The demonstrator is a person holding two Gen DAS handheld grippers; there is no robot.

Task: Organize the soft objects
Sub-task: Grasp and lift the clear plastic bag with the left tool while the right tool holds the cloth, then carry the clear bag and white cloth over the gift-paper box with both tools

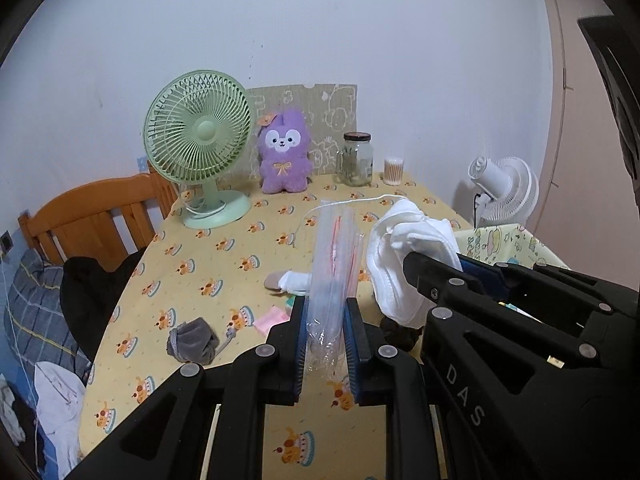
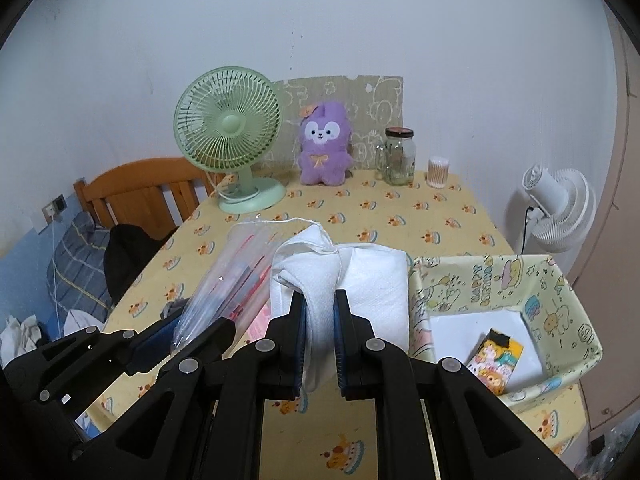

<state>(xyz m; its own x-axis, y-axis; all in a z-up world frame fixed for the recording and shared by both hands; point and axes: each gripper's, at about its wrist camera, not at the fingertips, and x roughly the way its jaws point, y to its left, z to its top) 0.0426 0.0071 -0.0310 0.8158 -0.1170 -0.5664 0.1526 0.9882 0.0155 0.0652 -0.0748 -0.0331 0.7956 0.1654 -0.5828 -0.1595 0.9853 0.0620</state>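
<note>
Left gripper (image 1: pixel 325 344) pinches the lower end of a clear zip bag (image 1: pixel 334 264), blue pads pressed against the plastic on both sides; the bag stands up and away from the gripper, held above the surface (image 1: pixel 224 248), its red seal lines running lengthwise. Right gripper (image 2: pixel 320 334) clamps a folded white cloth (image 2: pixel 360 280) between its pads; the cloth bunches above the fingertips and drapes down on either side, with a thin white string trailing from its top. Bag and cloth sit side by side, bag to the left, close but whether touching cannot be told.

Loose on the yellow cake-print cover: a grey sock bundle (image 1: pixel 192 340) near the left edge, a white-and-tan sock (image 1: pixel 288 280) just behind the bag, a pink slip of paper (image 1: pixel 270 318) beside it. Fabric-lined basket (image 2: pixel 560 280) at the right edge of the surface, just beside the cloth, holds a small colourful box (image 2: pixel 496 360).

Far end, along the wall: green desk fan (image 1: pixel 200 144), purple plush bunny (image 1: pixel 284 152), glass jar (image 1: pixel 356 160), cotton swab tub (image 1: pixel 394 170). White fan (image 2: pixel 560 208) stands off the surface to the right.
</note>
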